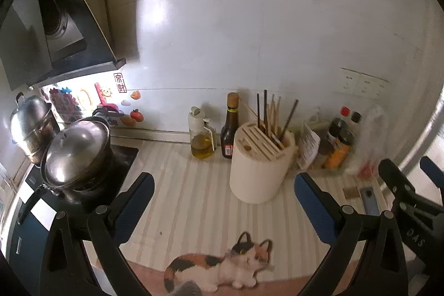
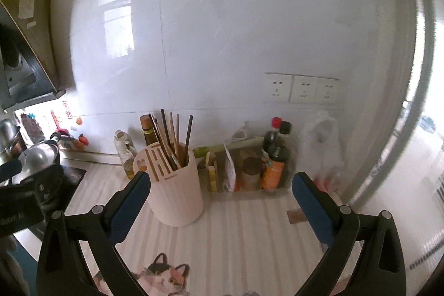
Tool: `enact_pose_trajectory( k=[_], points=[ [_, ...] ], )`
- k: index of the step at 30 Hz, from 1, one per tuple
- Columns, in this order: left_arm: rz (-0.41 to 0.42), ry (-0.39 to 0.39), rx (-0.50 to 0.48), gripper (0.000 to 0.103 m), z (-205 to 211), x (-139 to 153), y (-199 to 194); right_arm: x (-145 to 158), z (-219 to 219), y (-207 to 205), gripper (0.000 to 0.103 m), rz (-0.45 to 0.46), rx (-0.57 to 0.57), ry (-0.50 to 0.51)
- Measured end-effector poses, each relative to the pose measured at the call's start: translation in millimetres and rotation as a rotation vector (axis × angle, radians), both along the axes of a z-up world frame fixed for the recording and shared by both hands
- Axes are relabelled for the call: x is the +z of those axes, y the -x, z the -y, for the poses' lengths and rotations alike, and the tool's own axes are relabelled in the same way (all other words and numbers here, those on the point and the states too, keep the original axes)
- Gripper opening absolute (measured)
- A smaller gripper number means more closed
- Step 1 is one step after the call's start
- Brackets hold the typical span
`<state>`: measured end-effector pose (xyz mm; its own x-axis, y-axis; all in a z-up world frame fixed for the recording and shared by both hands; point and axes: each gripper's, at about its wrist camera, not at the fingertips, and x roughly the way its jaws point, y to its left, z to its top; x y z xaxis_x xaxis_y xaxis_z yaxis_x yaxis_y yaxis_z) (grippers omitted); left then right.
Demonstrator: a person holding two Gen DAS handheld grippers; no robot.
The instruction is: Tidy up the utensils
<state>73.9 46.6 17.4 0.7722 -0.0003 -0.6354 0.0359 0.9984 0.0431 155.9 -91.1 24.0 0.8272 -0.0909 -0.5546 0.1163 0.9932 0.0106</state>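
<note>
A cream round utensil holder (image 1: 259,165) with knife slots stands on the striped counter mat (image 1: 188,185). Several chopsticks (image 1: 273,115) stand upright in its rear pocket. It also shows in the right wrist view (image 2: 177,185), with the chopsticks (image 2: 173,138) in it. My left gripper (image 1: 224,201) is open and empty, low over the mat in front of the holder. My right gripper (image 2: 222,201) is open and empty, just right of the holder; it shows at the right edge of the left wrist view (image 1: 402,185).
An oil dispenser (image 1: 201,133) and a dark sauce bottle (image 1: 230,126) stand behind the holder. Lidded pots (image 1: 76,154) sit on the stove at left. Condiment bottles (image 2: 274,157), packets and a plastic bag (image 2: 322,149) crowd the right. A cat picture (image 1: 219,271) marks the mat's front.
</note>
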Motion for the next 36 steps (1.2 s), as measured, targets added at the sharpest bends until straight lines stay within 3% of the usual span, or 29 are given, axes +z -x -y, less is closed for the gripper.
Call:
enact_pose_trajectory(
  k=[9, 17, 36],
  points=[
    [0.036, -0.007, -0.025, 0.103, -19.5, 22.1, 69.0, 33.9, -26.2, 91.7, 0.103, 0.014, -0.058, 0.002],
    [0.025, -0.019, -0.023, 0.103, -22.1, 35.6, 98.6, 62.2, -32.6, 142.1, 0.103, 0.014, -0.071, 0.000],
    [0.048, -0.003, 0.023, 0.103, -24.3, 44.2, 119.0, 84.1, -28.6, 153.7, 0.103, 0.023, -0.030, 0.039]
  ],
)
